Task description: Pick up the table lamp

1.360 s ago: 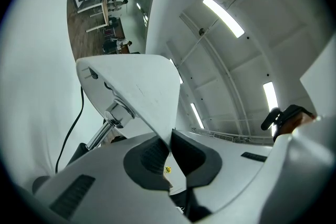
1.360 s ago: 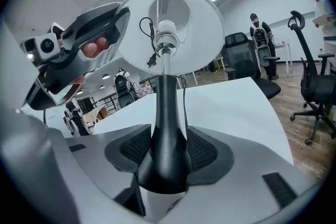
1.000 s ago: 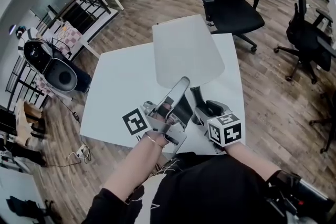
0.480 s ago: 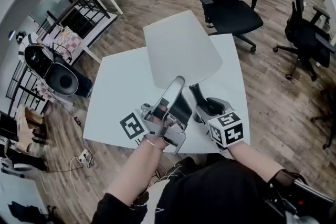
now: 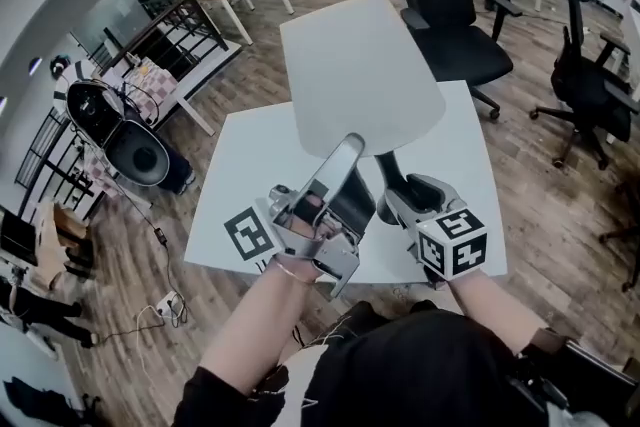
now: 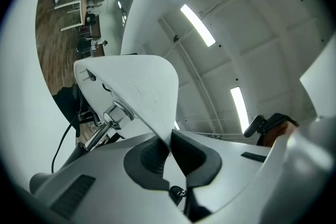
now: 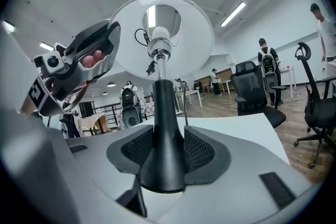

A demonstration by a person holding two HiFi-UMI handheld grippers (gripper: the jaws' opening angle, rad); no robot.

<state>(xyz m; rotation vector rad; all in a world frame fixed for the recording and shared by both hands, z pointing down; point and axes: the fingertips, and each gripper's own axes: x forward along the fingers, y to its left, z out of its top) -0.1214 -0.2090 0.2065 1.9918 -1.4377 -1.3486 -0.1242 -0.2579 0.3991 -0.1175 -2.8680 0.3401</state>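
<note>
The white table (image 5: 240, 185) is seen below, and a black office chair (image 5: 450, 5) is made out beyond its far edge. Over the table's near side the table lamp (image 5: 362, 80) is held up by 2 grippers at once. The rim of its white shade (image 6: 136, 86) is pinched by the left gripper (image 6: 169, 145), jaws almost together on the thin edge. Its black stem (image 7: 160, 113) is clamped just above the flared foot by the right gripper (image 7: 161, 150), jaws kept fairly wide around it.
</note>
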